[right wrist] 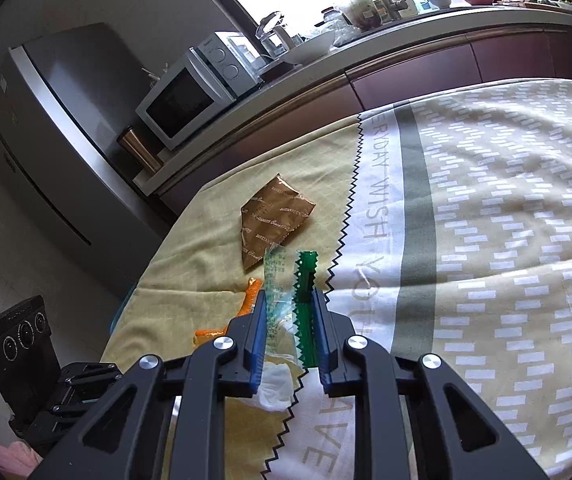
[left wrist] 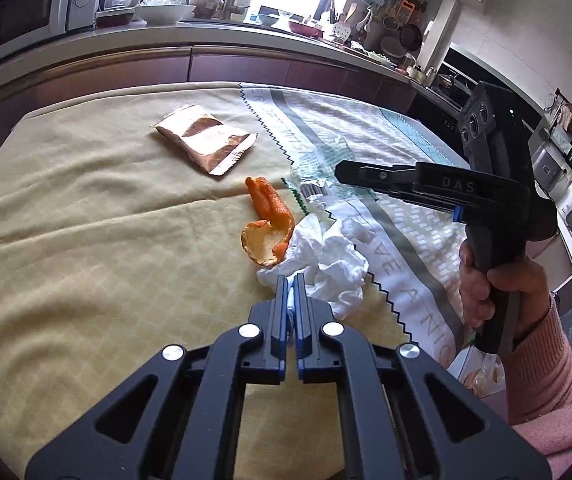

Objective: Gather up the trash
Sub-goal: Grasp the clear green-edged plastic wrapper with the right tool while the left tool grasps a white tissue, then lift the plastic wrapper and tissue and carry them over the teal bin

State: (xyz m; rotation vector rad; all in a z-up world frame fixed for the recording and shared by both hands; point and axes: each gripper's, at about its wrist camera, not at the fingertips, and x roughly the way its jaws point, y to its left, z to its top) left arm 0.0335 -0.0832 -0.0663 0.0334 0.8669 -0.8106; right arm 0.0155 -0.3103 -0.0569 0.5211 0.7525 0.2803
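Observation:
A crumpled white tissue (left wrist: 326, 264) lies on the tablecloth beside an orange peel (left wrist: 270, 224). My left gripper (left wrist: 291, 280) is shut on the tissue's near edge. A clear plastic wrapper with a green serrated edge (left wrist: 318, 184) lies just beyond. My right gripper (right wrist: 288, 300) straddles that wrapper (right wrist: 290, 292), its jaws narrowly apart on either side of it, low over the cloth. It also shows in the left wrist view (left wrist: 344, 170). A brown foil packet (left wrist: 206, 142) lies farther back, also in the right wrist view (right wrist: 274, 216). The peel (right wrist: 246, 308) and tissue (right wrist: 274, 384) show under the right gripper.
The table wears a yellow cloth (left wrist: 86, 220) overlapped by a patterned printed cloth (right wrist: 506, 240). A kitchen counter with a microwave (right wrist: 190, 92) and dishes runs behind the table. A fridge (right wrist: 46, 140) stands at the left.

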